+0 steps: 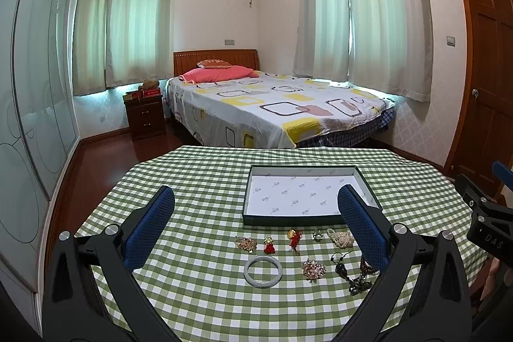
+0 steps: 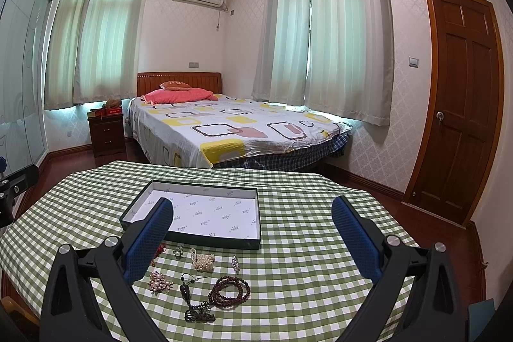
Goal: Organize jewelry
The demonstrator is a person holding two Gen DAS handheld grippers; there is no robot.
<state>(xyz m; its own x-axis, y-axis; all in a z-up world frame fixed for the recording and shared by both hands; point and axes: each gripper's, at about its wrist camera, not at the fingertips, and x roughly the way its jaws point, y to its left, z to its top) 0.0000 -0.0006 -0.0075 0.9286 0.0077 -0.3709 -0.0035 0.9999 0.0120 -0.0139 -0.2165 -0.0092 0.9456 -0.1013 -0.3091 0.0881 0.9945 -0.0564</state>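
Observation:
An empty dark-rimmed box with white lining lies on a green checked tablecloth. In front of it lie several jewelry pieces: a pale jade bangle, a red charm, a red tassel with gold piece, a gold cluster, a pearl bracelet, a rhinestone brooch, a dark pendant cord and dark brown bead strands. My left gripper is open and empty above them. My right gripper is open and empty too.
The table stands in a bedroom. A bed is beyond its far edge, a dark nightstand at the left, a wooden door at the right. The right gripper's body shows at the left view's right edge.

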